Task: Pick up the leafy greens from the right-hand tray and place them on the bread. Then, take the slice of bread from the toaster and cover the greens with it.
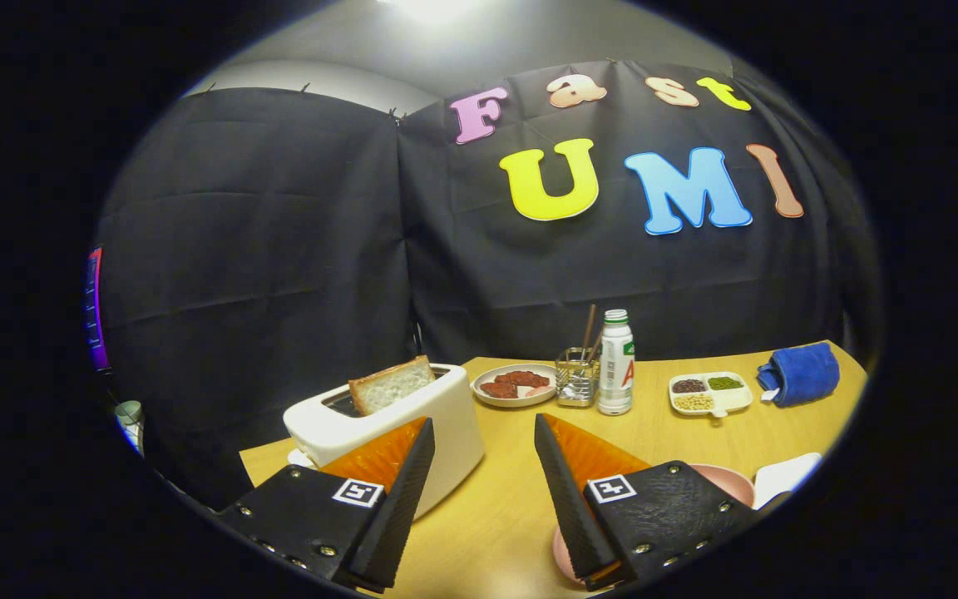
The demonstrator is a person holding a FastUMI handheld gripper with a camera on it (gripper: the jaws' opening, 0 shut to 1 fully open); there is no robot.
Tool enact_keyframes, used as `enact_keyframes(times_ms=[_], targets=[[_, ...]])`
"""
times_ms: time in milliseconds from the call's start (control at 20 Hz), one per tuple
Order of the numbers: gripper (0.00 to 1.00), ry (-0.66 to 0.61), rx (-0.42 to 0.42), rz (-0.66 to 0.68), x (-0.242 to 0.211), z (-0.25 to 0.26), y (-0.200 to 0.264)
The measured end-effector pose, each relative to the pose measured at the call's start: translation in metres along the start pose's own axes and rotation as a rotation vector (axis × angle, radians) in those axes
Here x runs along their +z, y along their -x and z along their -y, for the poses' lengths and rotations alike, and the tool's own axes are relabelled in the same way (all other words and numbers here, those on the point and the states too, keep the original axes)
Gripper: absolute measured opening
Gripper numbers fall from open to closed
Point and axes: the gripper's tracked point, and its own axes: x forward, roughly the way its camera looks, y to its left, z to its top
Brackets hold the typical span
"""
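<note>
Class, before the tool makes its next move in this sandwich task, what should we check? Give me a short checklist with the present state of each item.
1. Tool open: ok, its fingers stand wide apart with bare table between them.
2. Tool empty: ok, nothing held.
3. Leafy greens located: cannot tell; a pink tray shows partly behind the right finger, its contents hidden.
4. Base bread located: cannot tell, no flat slice visible.
5. Toaster slice ready: ok, it sticks up out of the white toaster, just beyond the left finger.
6. Clutter: ok, the bottle and plate stand far beyond the fingers.
</note>
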Motion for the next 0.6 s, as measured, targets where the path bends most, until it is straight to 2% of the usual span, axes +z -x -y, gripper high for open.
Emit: enact_keyframes(times_ms=[350, 600], targets=[[0.78, 0.043, 0.110, -0.005, -0.001, -0.081, -0.046], [0.77, 0.048, 0.057, 0.005, 0.001, -0.093, -0.081]])
